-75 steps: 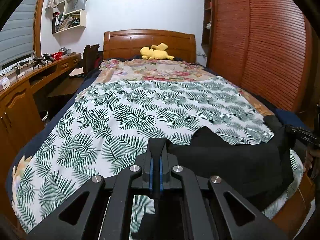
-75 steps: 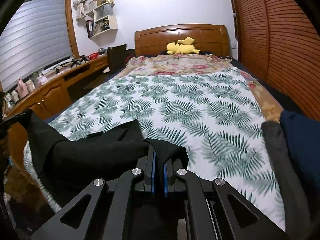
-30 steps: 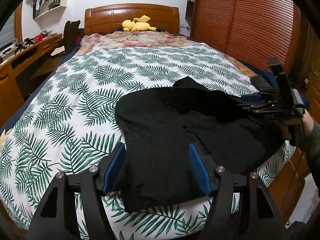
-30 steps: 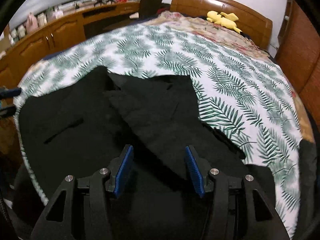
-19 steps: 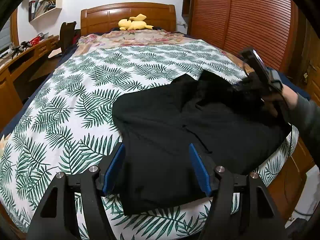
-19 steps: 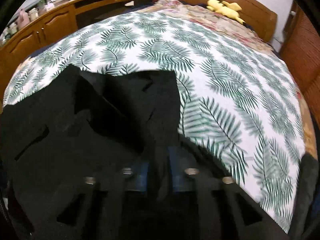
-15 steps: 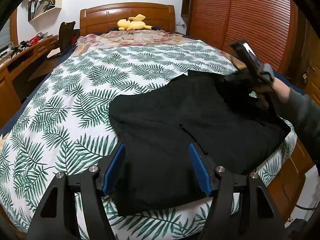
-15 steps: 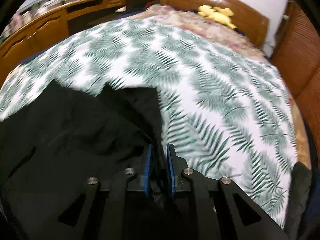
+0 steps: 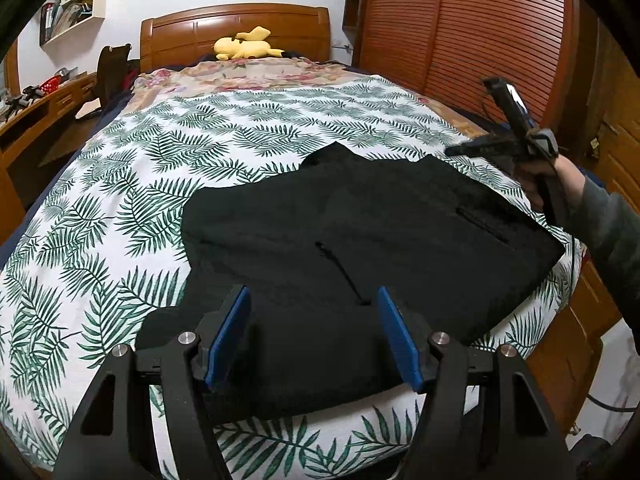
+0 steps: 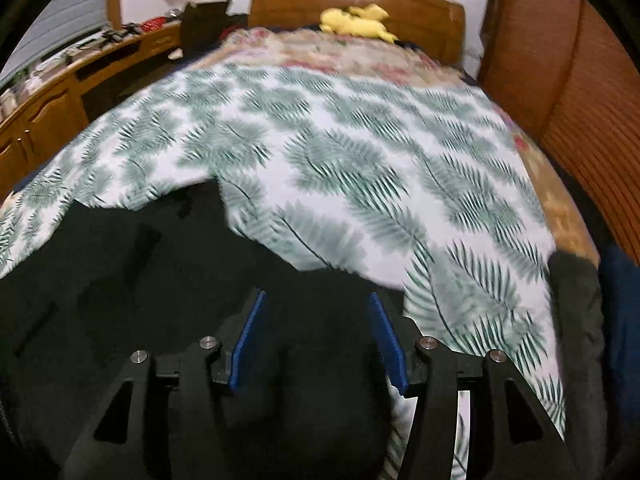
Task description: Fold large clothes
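- Hovering low over the near hem of the black garment (image 9: 360, 240): left hand-held gripper (image 9: 312, 336), blue pads spread wide with dark cloth lying between them but not pinched, same gap as a second ago.
- Just reopened: right hand-held gripper (image 10: 318, 340). Was clamped on a fold of the cloth half a second ago, now parted again, with fabric beneath and between the pads yet no grip on it; seen from the left wrist, lifted above the garment's far right corner (image 9: 500, 148).
- Spread flatter and squarer than a second ago, near the foot of the bed (image 9: 168, 152) on the fern-print cover; raised flap on the right side now laid down, pocket slit and drawstring showing.
- Judged as smoothing finished and the first fold not yet begun; both tools free for a fresh hold on an edge.
- Further right, a grey garment (image 10: 576, 292) on the bed's edge, apparently waiting.
- Farthest, a yellow plush toy (image 9: 246, 44) by the headboard, well clear.
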Demonstrator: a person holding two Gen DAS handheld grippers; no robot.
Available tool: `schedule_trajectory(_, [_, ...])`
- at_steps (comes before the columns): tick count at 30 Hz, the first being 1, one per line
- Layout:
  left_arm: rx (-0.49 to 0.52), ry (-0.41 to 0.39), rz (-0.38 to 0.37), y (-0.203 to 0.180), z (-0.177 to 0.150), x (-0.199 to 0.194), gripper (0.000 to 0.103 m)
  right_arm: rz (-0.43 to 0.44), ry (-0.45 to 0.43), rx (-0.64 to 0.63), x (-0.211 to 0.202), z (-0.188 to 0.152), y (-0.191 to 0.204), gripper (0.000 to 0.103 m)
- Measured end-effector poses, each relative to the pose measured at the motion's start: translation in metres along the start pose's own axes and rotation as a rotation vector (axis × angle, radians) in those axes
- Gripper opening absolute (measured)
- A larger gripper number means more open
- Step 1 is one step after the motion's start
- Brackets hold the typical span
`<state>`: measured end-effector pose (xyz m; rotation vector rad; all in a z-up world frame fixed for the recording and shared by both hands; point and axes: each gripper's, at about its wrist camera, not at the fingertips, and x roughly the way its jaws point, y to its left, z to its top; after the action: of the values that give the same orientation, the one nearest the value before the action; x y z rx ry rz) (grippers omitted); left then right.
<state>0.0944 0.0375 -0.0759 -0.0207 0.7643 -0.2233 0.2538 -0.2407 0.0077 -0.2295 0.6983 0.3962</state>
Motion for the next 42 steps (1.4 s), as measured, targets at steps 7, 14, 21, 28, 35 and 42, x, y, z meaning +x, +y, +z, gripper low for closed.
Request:
schedule_trajectory(7, [-0.008,0.016,0.01,-0.003,-0.004,0.003,0.067,0.045,0.108,0.169,0.034,-0.017,-0.054,0.055])
schedule_trajectory(14, [-0.021,0.027,0.028,-0.003,-0.007,0.003,0.067,0.169,0.159,0.211,0.059,-0.014,-0.069,0.012])
schedule_trajectory(21, [-0.019,0.034,0.042,-0.007,-0.007,0.003,0.067,0.105,0.037,0.054,0.04,0.008,-0.048,0.004])
schedule_trajectory(28, [-0.012,0.037,0.048,-0.009,-0.004,0.006,0.067,0.051,-0.026,-0.067,0.032,0.025,-0.024,0.003])
schedule_trajectory(35, [-0.008,0.039,0.057,-0.008,-0.003,0.008,0.067,-0.063,-0.09,0.033,0.044,0.041,-0.042,0.002])
schedule_trajectory(42, [-0.016,0.081,0.074,-0.001,-0.009,0.024,0.067,-0.167,0.034,0.087,0.088,0.036,-0.059,0.002])
